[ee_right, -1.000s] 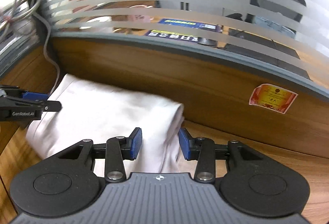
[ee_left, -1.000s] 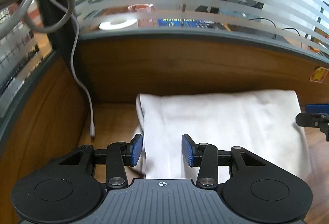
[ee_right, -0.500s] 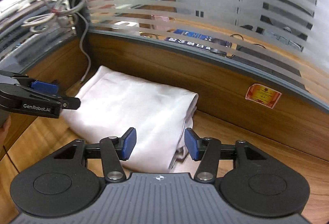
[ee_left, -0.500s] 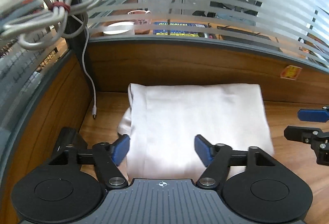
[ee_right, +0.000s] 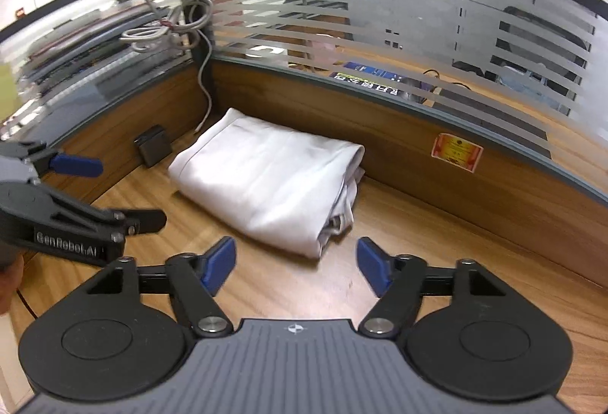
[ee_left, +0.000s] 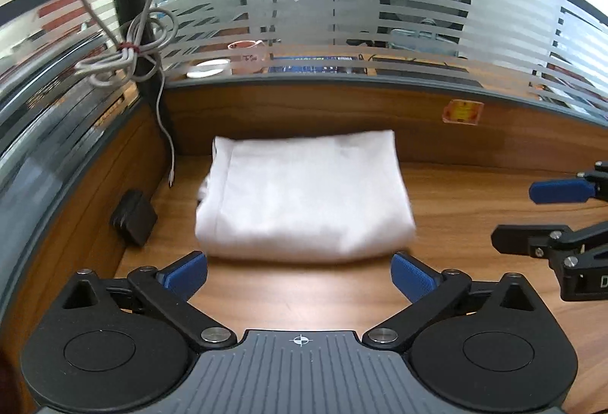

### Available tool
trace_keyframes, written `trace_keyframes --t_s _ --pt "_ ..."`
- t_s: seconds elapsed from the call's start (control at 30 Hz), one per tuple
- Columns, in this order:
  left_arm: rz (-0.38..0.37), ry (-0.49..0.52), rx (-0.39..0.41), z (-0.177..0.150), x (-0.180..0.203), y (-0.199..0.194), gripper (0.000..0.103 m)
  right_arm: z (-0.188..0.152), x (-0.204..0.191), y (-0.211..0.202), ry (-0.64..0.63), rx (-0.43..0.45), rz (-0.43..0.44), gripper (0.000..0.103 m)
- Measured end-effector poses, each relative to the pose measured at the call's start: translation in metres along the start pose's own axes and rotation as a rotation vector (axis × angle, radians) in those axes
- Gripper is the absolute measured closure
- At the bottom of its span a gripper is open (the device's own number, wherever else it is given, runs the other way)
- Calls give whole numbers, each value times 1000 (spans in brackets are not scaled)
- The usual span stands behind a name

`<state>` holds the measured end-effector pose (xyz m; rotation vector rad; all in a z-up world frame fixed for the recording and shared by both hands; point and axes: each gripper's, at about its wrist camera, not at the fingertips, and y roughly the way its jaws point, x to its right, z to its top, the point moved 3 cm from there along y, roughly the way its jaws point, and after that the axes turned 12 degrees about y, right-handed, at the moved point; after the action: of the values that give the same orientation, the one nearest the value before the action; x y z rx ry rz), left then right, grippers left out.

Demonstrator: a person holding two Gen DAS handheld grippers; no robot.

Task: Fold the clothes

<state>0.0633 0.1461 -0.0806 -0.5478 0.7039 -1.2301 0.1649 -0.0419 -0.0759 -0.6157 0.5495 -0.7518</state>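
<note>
Both grippers [ee_left: 299, 279] [ee_right: 296, 264] released, withdrew from folded cloth [ee_left: 304, 197].

folded white cloth [ee_right: 266, 182] on desk [ee_right: 437, 262], fingers [ee_right: 218, 264] apart

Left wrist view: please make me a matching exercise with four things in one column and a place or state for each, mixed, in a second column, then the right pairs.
1. white folded garment
2. left gripper
3. grey cable bundle
4. orange sticker

a. hangs at the partition corner
b. stuck on the wooden back panel
c. lies on the desk
d. open, holds nothing

Pairs: 1-c, 2-d, 3-a, 4-b
</note>
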Motion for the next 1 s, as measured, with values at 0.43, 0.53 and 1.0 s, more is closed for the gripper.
trace_keyframes --t_s 0.43,0.53,1.0 --pt "5 -189 4 -50 84 -73 0 -55 28 -83 -35 0 45 9" --pt "15 -192 0 -56 102 -85 0 -68 35 -101 -39 1 51 8" --pt "148 -182 -27 -68 156 -121 0 -111 52 -156 -93 44 -8 0"
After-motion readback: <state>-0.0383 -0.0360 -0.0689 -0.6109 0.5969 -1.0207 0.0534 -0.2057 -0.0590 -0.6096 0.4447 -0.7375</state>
